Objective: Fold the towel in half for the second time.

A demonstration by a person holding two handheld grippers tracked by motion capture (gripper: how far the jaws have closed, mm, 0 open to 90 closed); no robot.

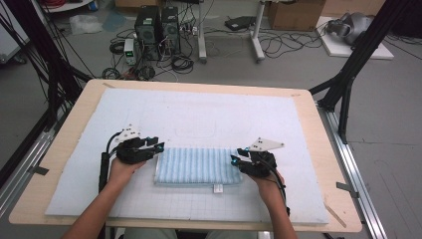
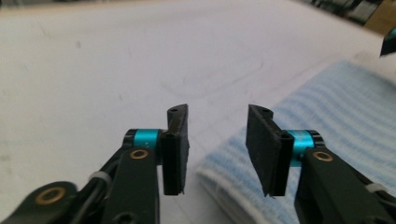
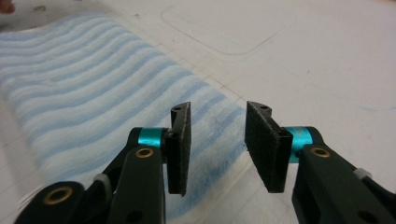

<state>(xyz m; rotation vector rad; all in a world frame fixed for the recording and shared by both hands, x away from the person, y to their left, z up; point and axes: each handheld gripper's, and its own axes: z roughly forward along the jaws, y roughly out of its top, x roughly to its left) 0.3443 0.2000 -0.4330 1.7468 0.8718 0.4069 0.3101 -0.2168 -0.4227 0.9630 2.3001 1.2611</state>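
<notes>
A folded towel (image 1: 196, 166) with blue and white stripes lies flat on the white mat, a small label at its near edge. My left gripper (image 1: 158, 148) sits at the towel's left end, open. In the left gripper view its pads (image 2: 176, 149) stand apart with nothing between them, just above the towel's edge (image 2: 327, 107). My right gripper (image 1: 234, 159) is at the towel's right end, also open. In the right gripper view the gripper (image 3: 217, 144) hovers over the towel's corner (image 3: 93, 93) with an empty gap.
The white grid mat (image 1: 199, 119) covers a wooden table (image 1: 328, 164). Faint pen outlines mark the mat beyond the towel. Computer towers (image 1: 157, 25), cables and black frame legs stand on the floor past the table's far edge.
</notes>
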